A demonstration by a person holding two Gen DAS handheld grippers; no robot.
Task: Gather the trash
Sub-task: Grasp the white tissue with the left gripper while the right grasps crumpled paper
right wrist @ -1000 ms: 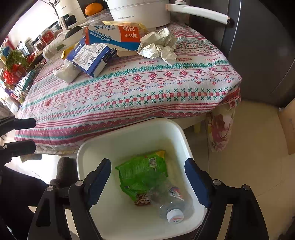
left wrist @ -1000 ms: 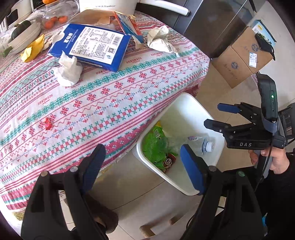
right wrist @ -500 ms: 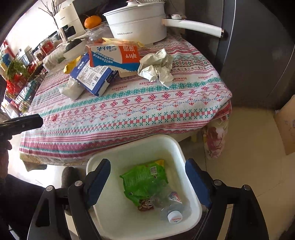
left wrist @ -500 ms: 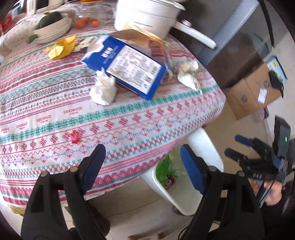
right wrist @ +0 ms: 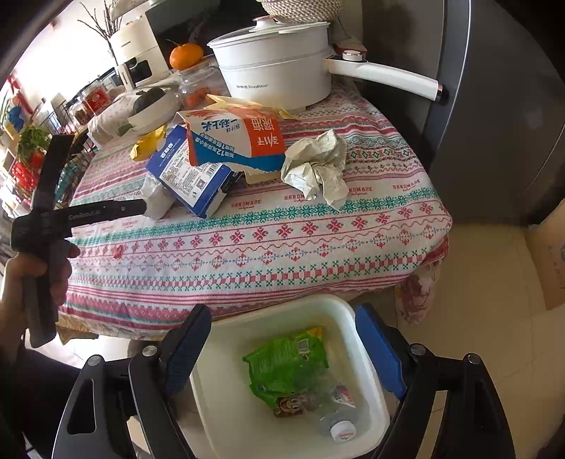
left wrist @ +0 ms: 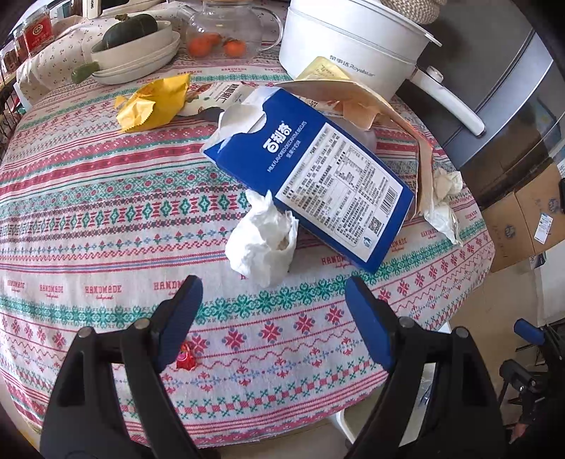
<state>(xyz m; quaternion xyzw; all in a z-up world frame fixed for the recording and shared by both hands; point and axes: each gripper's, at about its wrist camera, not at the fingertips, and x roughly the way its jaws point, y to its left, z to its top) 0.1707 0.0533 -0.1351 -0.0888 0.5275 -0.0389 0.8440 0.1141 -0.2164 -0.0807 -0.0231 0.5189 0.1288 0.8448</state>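
My left gripper (left wrist: 273,317) is open and empty above the table, just short of a crumpled white tissue (left wrist: 261,243). A blue milk-biscuit box (left wrist: 317,176) lies behind it, with a torn red and blue carton (right wrist: 236,141) and crumpled paper (right wrist: 317,166) beyond. A small red wrapper (left wrist: 186,358) lies by my left finger. My right gripper (right wrist: 282,346) is open and empty over the white bin (right wrist: 219,406) on the floor, which holds a green snack bag (right wrist: 286,363) and a clear plastic bottle (right wrist: 335,416). The left gripper also shows in the right wrist view (right wrist: 134,208).
A yellow wrapper (left wrist: 155,102), a white electric pot (left wrist: 353,46), stacked bowls with a squash (left wrist: 134,53) and a glass jar of oranges (left wrist: 226,31) sit at the table's back. A grey fridge (right wrist: 494,106) and cardboard boxes (left wrist: 522,219) stand to the right.
My left gripper rose from the bin side and moved in over the table toward the white tissue. My right gripper pulled back and up a little from the bin. Both stayed open.
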